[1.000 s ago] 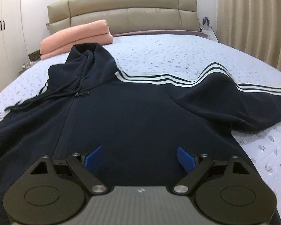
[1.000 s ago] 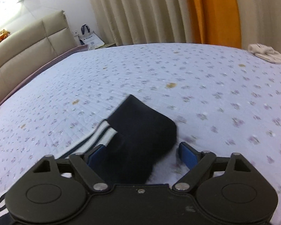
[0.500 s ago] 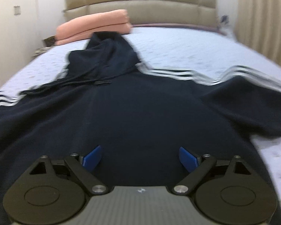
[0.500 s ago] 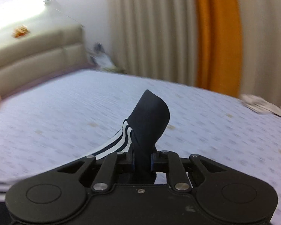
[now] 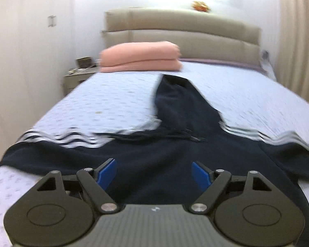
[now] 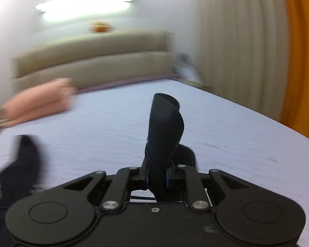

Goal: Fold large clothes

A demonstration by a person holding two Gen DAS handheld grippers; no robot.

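A dark navy hoodie (image 5: 164,160) with white sleeve stripes lies spread on the bed, its hood (image 5: 179,94) toward the headboard and its drawstring across the chest. My left gripper (image 5: 153,174) hovers over the hoodie's body; its jaws are closing, with nothing gripped between the blue pads (image 5: 107,173). In the right wrist view my right gripper (image 6: 156,180) is shut on the hoodie's sleeve cuff (image 6: 164,127), which stands up out of the jaws, lifted above the bed. Part of the hoodie (image 6: 20,168) shows blurred at the lower left.
A folded pink blanket (image 5: 140,56) lies by the beige headboard (image 5: 183,33). A nightstand (image 5: 78,76) stands at the bed's left, against a white wall. Beige and orange curtains (image 6: 257,51) hang at the right. The bedsheet (image 5: 117,98) is pale lilac with small print.
My right gripper shut on the sleeve cuff and lifted it off the bed, swinging toward the headboard. My left gripper rose and shifted so the left striped sleeve came into view.
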